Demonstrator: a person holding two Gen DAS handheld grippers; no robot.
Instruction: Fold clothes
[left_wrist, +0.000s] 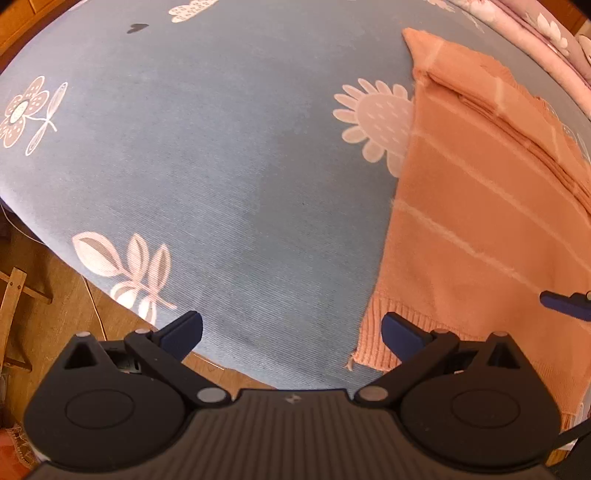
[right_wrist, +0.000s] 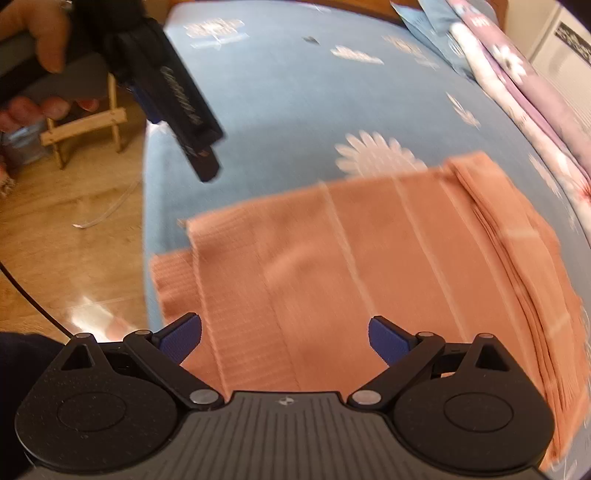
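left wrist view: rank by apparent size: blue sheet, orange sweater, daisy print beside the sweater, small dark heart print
1. blue sheet, fills most of the frame
2. orange sweater, folded, along the right side
3. daisy print, partly under the sweater's edge
4. dark heart print, smallest, though it lies farthest from the camera

Both views bright, warm daylight tone. Left wrist view sharp; blue bedsheet (left_wrist: 229, 177) weave and orange sweater (left_wrist: 480, 229) ribbing crisp near centre. Right wrist view motion-blurred throughout: sweater stripes smeared, flower print soft, far pillows (right_wrist: 517, 74) washed out. Glare patch on wooden floor (right_wrist: 74, 229) near left. Shadows soft, faint. Strong fisheye bending at edges, bed outline curved, dark vignette in corners.
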